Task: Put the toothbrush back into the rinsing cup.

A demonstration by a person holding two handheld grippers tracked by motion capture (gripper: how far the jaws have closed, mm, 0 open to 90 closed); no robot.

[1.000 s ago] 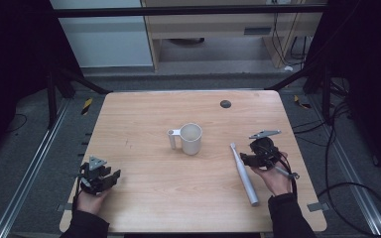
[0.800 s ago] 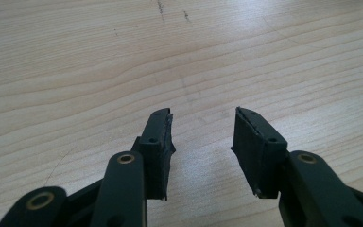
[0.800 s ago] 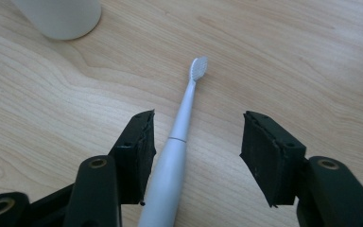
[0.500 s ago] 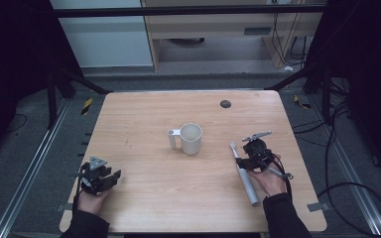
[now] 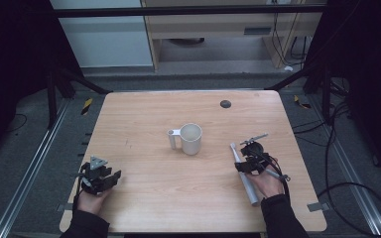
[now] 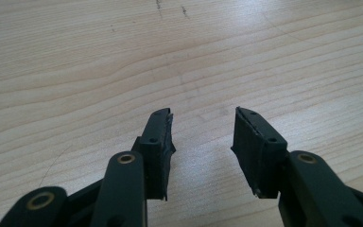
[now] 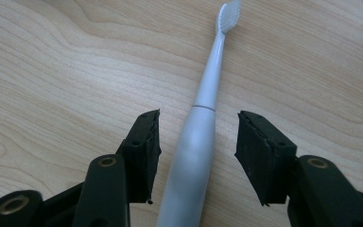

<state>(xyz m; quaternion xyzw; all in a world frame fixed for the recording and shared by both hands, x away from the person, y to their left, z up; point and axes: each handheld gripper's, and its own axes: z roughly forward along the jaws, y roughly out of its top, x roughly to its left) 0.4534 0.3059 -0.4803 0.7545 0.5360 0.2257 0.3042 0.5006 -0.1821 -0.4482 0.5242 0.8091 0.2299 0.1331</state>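
Observation:
A white electric toothbrush lies flat on the wooden table at the right, bristle head pointing away from me. My right gripper straddles its handle; the jaws have just been closing, with a gap left on each side of the handle, so the pads do not touch it. In the high view that gripper sits over the brush. A white mug stands upright mid-table, handle to the left. My left gripper rests open over bare wood at the front left.
A small dark round spot lies near the table's far right edge. Black frame bars and cables surround the table; a cable trails from the right gripper toward the table's right edge.
My right gripper has shifted left and toward me, ending over the toothbrush handle. The left gripper, the mug and the toothbrush have stayed where they were.

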